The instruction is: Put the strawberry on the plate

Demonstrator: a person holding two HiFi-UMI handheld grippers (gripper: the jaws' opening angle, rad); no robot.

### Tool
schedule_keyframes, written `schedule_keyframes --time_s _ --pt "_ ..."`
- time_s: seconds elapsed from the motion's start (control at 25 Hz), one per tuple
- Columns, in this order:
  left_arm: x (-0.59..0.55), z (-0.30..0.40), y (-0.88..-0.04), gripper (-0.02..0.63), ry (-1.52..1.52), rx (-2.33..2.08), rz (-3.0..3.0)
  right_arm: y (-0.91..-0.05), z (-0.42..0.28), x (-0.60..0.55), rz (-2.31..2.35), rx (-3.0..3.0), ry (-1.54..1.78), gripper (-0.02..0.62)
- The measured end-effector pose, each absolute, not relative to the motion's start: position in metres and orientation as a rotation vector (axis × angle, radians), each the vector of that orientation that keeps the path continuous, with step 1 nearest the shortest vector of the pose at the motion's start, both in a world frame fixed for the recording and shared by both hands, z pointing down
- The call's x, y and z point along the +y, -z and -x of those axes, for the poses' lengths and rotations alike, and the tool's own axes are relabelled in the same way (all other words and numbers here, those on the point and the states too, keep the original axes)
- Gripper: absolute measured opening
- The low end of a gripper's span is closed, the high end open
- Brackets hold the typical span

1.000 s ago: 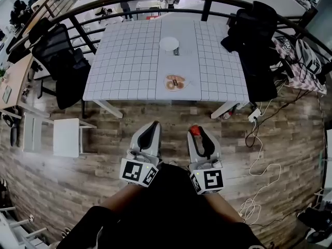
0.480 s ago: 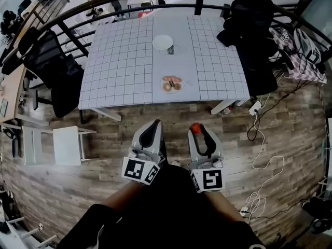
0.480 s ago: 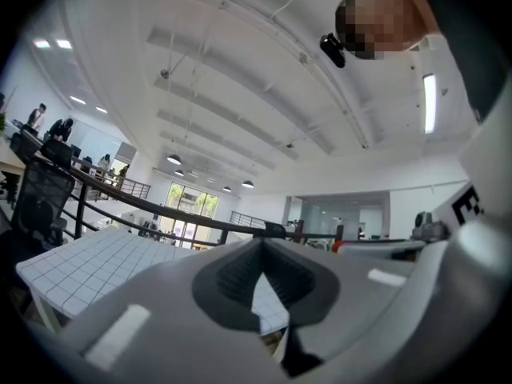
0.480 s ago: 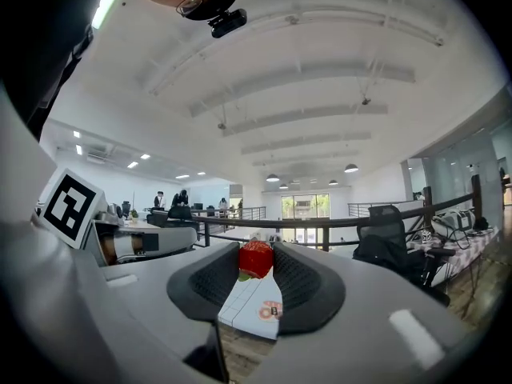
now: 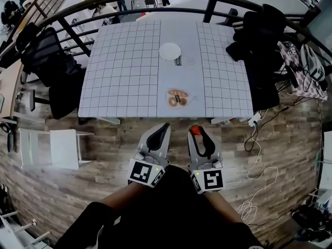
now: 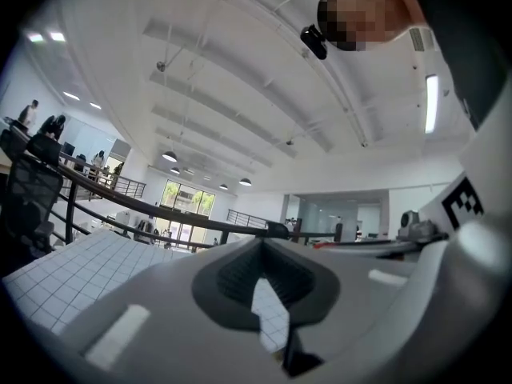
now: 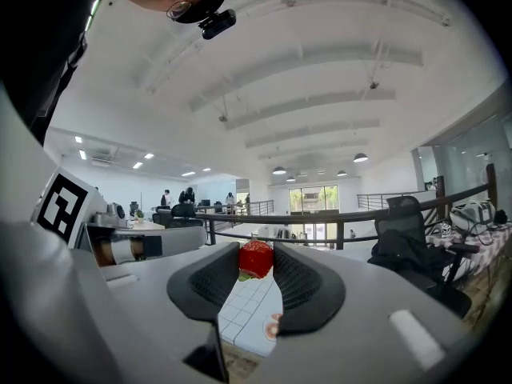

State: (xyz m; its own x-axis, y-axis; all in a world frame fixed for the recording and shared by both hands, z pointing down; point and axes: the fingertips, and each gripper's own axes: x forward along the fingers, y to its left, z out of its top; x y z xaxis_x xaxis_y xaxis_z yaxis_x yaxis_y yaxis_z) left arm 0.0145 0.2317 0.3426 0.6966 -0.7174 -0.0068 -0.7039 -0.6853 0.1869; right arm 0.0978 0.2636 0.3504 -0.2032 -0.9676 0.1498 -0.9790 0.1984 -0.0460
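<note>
The red strawberry (image 5: 194, 130) (image 7: 256, 259) is pinched between the tips of my right gripper (image 5: 195, 133) (image 7: 256, 254), held in the air over the wooden floor just short of the table's near edge. A round white plate (image 5: 169, 50) lies on the far half of the grid-patterned table (image 5: 124, 71), well ahead of both grippers. My left gripper (image 5: 165, 125) (image 6: 261, 245) hangs beside the right one with its tips together and nothing in it.
A clear packet with round brown pastries (image 5: 177, 97) lies on the table's near half, a small dark item (image 5: 178, 61) beside the plate. Black chairs (image 5: 49, 61) stand left, a chair draped in dark clothes (image 5: 259, 40) right. A white stool (image 5: 65, 147) and cables (image 5: 254, 134) are on the floor.
The table has come closer to the grippers in the head view. The left gripper has turned slightly toward the right one. The strawberry stays held in the right gripper.
</note>
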Motion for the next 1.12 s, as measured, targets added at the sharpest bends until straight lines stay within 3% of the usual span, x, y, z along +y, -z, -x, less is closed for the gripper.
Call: schedule_keyframes --time_s 1.12 --pt "0.028 0.08 -0.355 0.009 0.151 -1.255 -2.576 -0.366 -0.009 0.067 -1.705 -2.388 -0.322 0.13"
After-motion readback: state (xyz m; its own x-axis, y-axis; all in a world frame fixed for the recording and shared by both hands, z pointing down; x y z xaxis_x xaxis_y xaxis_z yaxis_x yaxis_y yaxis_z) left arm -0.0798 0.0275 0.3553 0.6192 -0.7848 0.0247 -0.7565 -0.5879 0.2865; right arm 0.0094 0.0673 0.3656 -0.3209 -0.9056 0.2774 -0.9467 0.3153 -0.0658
